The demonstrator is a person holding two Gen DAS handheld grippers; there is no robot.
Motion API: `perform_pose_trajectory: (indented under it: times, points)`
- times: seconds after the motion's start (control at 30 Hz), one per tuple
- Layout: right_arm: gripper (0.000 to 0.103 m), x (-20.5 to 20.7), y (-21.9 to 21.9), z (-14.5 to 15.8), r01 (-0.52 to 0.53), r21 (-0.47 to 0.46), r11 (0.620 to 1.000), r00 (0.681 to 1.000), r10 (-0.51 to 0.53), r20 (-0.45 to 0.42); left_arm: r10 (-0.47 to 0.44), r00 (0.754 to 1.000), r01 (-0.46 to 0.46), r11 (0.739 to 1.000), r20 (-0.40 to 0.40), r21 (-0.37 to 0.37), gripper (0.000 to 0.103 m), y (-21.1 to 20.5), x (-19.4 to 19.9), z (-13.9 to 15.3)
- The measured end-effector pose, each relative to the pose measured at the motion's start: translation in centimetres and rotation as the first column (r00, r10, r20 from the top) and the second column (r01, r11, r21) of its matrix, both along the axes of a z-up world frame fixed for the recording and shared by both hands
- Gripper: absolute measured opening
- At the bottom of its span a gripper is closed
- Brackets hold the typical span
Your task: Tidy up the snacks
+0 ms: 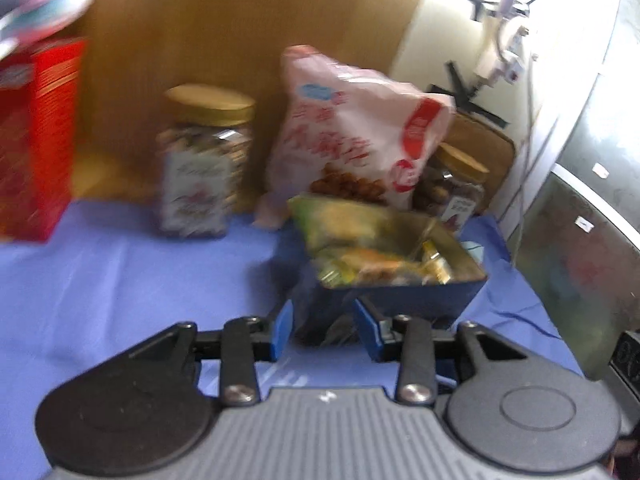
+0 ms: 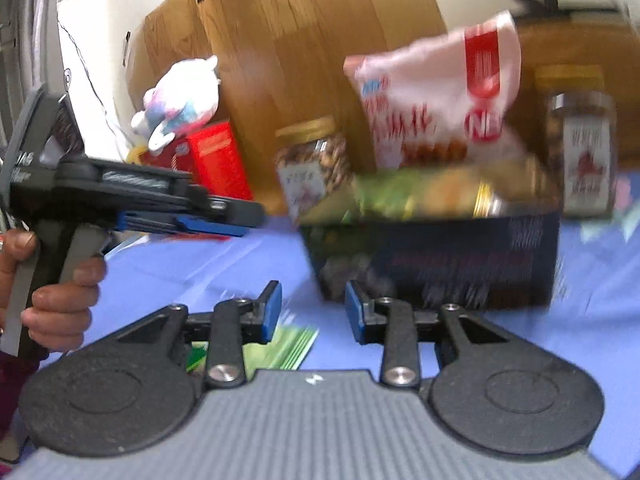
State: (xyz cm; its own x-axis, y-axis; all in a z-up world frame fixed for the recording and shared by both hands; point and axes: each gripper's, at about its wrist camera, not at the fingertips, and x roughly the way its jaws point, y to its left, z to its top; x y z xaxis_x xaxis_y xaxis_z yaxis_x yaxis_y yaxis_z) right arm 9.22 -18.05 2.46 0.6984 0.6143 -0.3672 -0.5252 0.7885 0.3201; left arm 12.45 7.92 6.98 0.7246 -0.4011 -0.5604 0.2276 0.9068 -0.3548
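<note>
Although both views are blurred, a dark blue box (image 1: pixel 404 296) of snacks can be made out on the blue cloth of the tabletop (image 1: pixel 120 272); it is open at the top and filled with small wrapped packets in green, yellow and orange. Behind it a pale pink snack bag (image 1: pixel 352 128) with red lettering is seen upright, leaning towards the wooden board (image 1: pixel 240 20) at the back. Two clear jars with gold lids are set on either side of the bag, one jar (image 1: pixel 204 160) to the left and a second jar (image 1: pixel 456 188) partly hidden at the right. A red carton (image 1: pixel 36 140) is placed at the far left, and a plush toy (image 2: pixel 180 100) is seen resting on it from the right wrist view.

The left tongs (image 1: pixel 324 328) are parted a little, just before the box, with nothing gripped. The right tongs (image 2: pixel 312 316) are likewise slightly parted and empty, near the box's lower corner. A green packet (image 2: pixel 288 346) lies on the cloth beneath them. A white wall (image 1: pixel 440 40) is visible beyond the board.
</note>
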Motion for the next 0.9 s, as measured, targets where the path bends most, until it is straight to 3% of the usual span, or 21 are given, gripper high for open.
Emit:
perform_pose_trajectory:
  times: [0.17, 0.33, 0.47, 0.53, 0.9]
  points:
    - [0.038, -1.5, 1.1, -1.2, -0.072, 0.019, 0.997, 0.993, 0.073, -0.096, 0.091, 0.993, -0.093, 0.996, -0.079, -0.016, 0.038, 4.6, -3.8, -2.1]
    - [0.038, -2.7, 3.3, -0.3, -0.189, 0.061, 0.98, 0.969, 0.196, -0.149, 0.13, 0.983, -0.14, 0.988, -0.127, -0.07, 0.043, 7.5, -6.3, -3.8]
    - [0.047, -3.5, 5.6, 0.6, -0.242, 0.029, 0.97, 0.958, 0.244, -0.15, 0.096, 0.985, -0.117, 0.982, -0.147, -0.145, 0.043, 8.1, -6.9, -4.8]
    - [0.052, -3.9, 6.7, 0.7, -0.26, 0.001, 0.965, 0.955, 0.258, -0.149, 0.075, 0.987, -0.097, 0.982, -0.142, -0.16, 0.052, 8.0, -7.1, -5.0]
    - [0.053, -3.8, 10.6, -0.3, -0.26, -0.17, 0.951, 0.962, 0.239, -0.134, 0.001, 0.987, -0.041, 0.968, -0.161, -0.249, 0.058, 7.4, -7.2, -7.1]
